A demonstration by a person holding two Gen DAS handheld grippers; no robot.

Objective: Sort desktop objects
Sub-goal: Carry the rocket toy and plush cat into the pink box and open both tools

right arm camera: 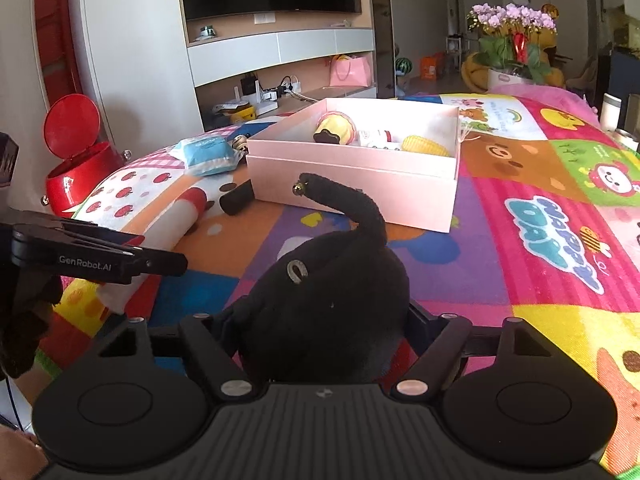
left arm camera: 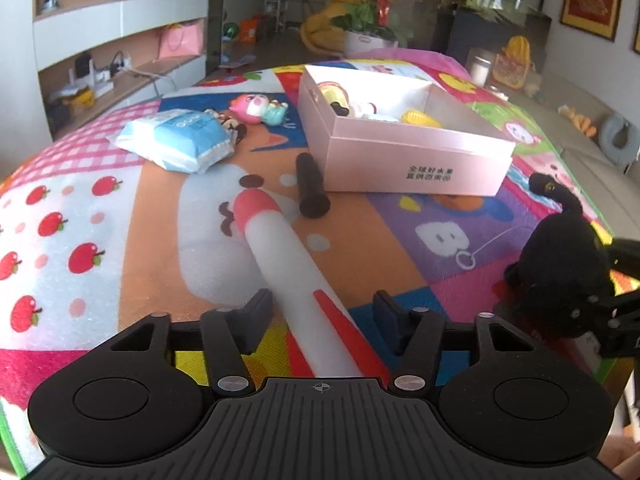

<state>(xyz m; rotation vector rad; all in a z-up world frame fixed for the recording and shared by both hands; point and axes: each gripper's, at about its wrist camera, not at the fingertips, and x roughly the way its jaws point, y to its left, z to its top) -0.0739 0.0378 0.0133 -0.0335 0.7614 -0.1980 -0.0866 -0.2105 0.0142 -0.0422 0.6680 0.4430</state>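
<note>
Right wrist view: my right gripper (right arm camera: 320, 332) has its fingers clamped on the black plush toy (right arm camera: 332, 280), held above the counter's (right arm camera: 540, 208) near edge, short of the pink box (right arm camera: 352, 184). "GenRobot.AI" reads on my left gripper's side. On the left wrist camera, my left gripper (left arm camera: 322, 316) has its fingers apart, straddling the white-and-red tube (left arm camera: 288, 264) without touching it. The box's front wall carries Chinese print I cannot read. A blue wipes pack (left arm camera: 176, 144) lies toward the far left corner.
</note>
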